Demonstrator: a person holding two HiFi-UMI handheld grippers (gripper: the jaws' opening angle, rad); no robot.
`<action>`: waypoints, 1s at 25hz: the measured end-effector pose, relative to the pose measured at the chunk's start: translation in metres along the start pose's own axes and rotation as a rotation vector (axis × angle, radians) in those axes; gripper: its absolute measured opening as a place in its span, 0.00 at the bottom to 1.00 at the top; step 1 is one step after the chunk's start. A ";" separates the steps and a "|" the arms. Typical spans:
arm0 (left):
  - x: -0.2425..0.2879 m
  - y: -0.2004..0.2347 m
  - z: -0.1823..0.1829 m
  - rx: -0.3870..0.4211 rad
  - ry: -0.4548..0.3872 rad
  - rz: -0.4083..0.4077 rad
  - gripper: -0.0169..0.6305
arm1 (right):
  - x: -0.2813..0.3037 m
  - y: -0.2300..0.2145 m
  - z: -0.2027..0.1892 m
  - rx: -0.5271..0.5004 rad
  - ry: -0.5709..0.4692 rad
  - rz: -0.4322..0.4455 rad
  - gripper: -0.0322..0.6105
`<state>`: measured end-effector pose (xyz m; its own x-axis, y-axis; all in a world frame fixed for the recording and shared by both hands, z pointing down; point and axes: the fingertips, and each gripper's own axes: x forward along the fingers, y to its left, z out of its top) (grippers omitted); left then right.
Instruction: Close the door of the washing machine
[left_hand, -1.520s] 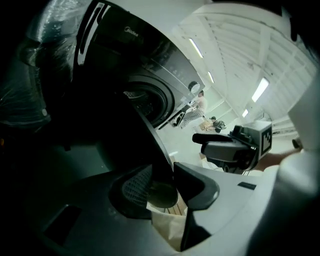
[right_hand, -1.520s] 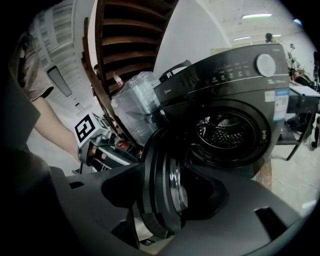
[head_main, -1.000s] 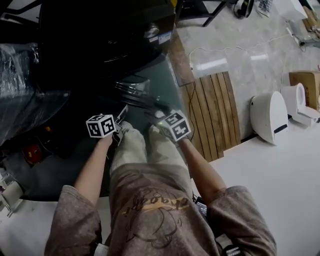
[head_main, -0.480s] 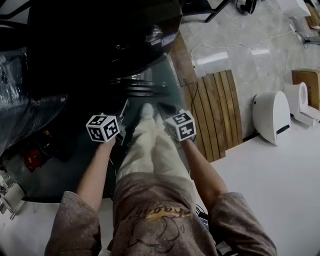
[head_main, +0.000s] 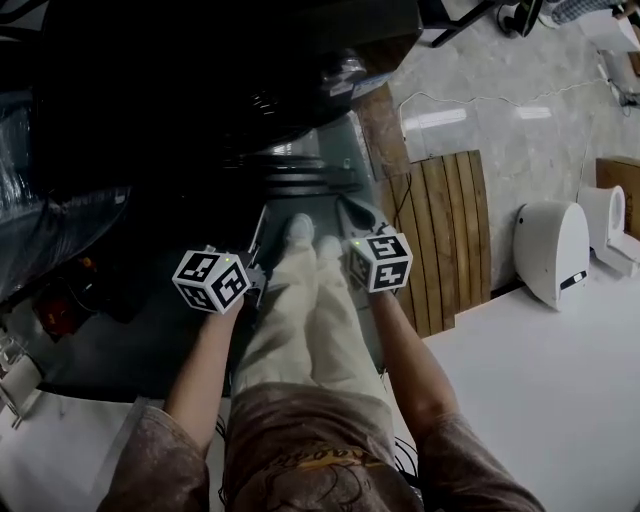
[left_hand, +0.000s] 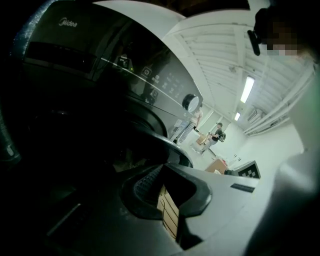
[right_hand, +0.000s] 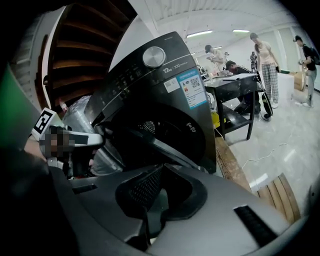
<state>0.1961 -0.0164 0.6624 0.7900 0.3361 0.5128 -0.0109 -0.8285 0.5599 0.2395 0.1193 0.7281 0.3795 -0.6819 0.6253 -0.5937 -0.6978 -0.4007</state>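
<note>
The dark front-loading washing machine (head_main: 200, 90) fills the top of the head view. Its control knob (right_hand: 154, 56) and its label show in the right gripper view. Its round door (right_hand: 165, 135) stands ajar, and the rim is blurred in the head view (head_main: 295, 178). My left gripper (head_main: 252, 268) is left of the person's legs, low before the machine, and is shut with nothing in it (left_hand: 162, 172). My right gripper (head_main: 357, 218) is on the other side of the legs, just short of the door, and is also shut and empty (right_hand: 161, 172).
A wooden slatted pallet (head_main: 445, 230) lies on the floor right of the machine, with a white appliance (head_main: 552, 250) beyond it and a cable (head_main: 470, 95) across the tiles. A plastic-wrapped bulk (head_main: 40, 220) is at the left. People and a table (right_hand: 235, 85) are far behind.
Both grippers have dropped lower in the head view and now flank the person's legs. The right gripper's jaws, spread a second ago, are together. The person's feet have stepped toward the machine.
</note>
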 end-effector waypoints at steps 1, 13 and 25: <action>0.002 0.003 0.000 -0.002 0.004 0.008 0.03 | 0.003 -0.001 0.002 0.008 -0.003 0.000 0.05; 0.026 0.019 0.015 -0.025 0.001 0.024 0.03 | 0.035 -0.019 0.035 -0.037 -0.005 -0.012 0.05; 0.045 0.046 0.049 -0.054 -0.028 0.094 0.03 | 0.080 -0.037 0.092 -0.123 -0.026 0.004 0.05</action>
<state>0.2614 -0.0614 0.6794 0.8009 0.2448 0.5465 -0.1181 -0.8301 0.5450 0.3570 0.0703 0.7315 0.3939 -0.6912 0.6059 -0.6775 -0.6638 -0.3167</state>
